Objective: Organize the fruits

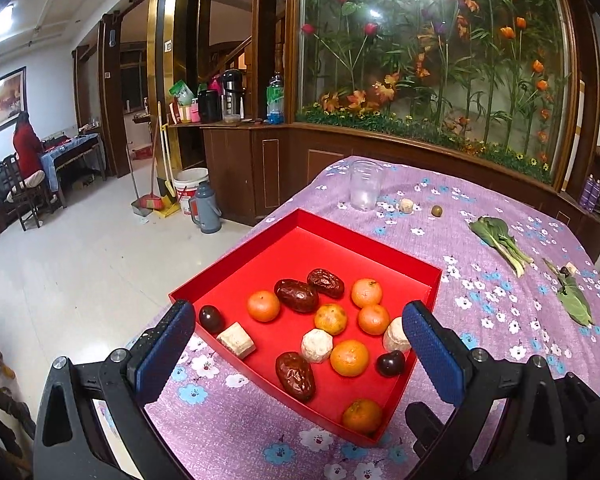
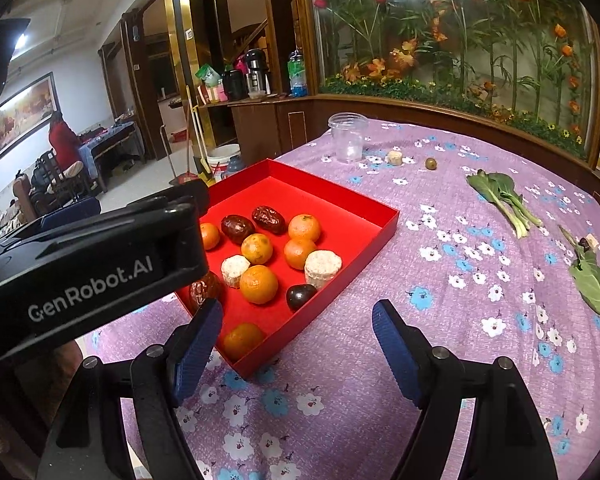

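A shallow red tray (image 1: 384, 250) (image 2: 380, 204) sits on the purple flowered tablecloth and holds several tangerines (image 1: 349, 357) (image 2: 259, 284), red dates (image 1: 297, 295) (image 2: 237, 228), pale peeled chunks (image 1: 317, 345) (image 2: 322, 266) and dark round fruits (image 1: 391, 363) (image 2: 301, 297). My left gripper (image 1: 298, 322) hovers open over the tray's near half, nothing between its blue pads. My right gripper (image 2: 298, 320) is open above the tray's near right corner, empty. The left gripper's black body (image 2: 88, 264) covers the tray's left side in the right wrist view.
Beyond the tray stand a clear plastic cup (image 1: 365, 185) (image 2: 348, 137), a loose pale chunk (image 1: 406, 205) (image 2: 395, 157) and a small greenish fruit (image 1: 437, 211) (image 2: 431, 163). Leafy greens (image 1: 500, 242) (image 2: 504, 196) and another leaf (image 1: 575, 300) (image 2: 590, 280) lie at the right. A person in red sits far left.
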`<state>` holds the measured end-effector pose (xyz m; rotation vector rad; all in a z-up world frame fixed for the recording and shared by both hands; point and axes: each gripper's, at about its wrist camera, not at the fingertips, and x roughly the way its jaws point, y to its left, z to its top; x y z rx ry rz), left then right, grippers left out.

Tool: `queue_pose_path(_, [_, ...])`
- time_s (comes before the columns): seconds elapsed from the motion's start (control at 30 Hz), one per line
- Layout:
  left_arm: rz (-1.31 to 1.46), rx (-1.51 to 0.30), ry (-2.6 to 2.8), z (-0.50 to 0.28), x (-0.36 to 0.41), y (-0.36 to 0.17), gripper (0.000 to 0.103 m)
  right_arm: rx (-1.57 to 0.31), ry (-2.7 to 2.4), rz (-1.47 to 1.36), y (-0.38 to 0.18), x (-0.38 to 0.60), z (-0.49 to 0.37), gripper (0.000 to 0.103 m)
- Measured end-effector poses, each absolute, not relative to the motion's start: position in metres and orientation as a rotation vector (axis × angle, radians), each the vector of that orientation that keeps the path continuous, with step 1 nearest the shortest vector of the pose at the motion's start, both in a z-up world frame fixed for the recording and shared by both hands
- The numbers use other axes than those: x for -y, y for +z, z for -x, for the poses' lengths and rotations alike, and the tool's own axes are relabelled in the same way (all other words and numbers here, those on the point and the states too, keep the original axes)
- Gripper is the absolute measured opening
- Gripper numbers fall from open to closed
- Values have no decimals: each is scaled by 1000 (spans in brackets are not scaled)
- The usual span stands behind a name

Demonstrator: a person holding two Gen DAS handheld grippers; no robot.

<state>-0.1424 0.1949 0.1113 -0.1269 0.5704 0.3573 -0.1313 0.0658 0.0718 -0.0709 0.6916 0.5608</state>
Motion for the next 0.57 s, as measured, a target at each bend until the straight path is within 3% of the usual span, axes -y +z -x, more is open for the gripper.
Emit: queue_pose_path(0.57, [145, -605, 374, 139, -199, 103, 103, -705, 572, 82, 67, -72, 128, 85])
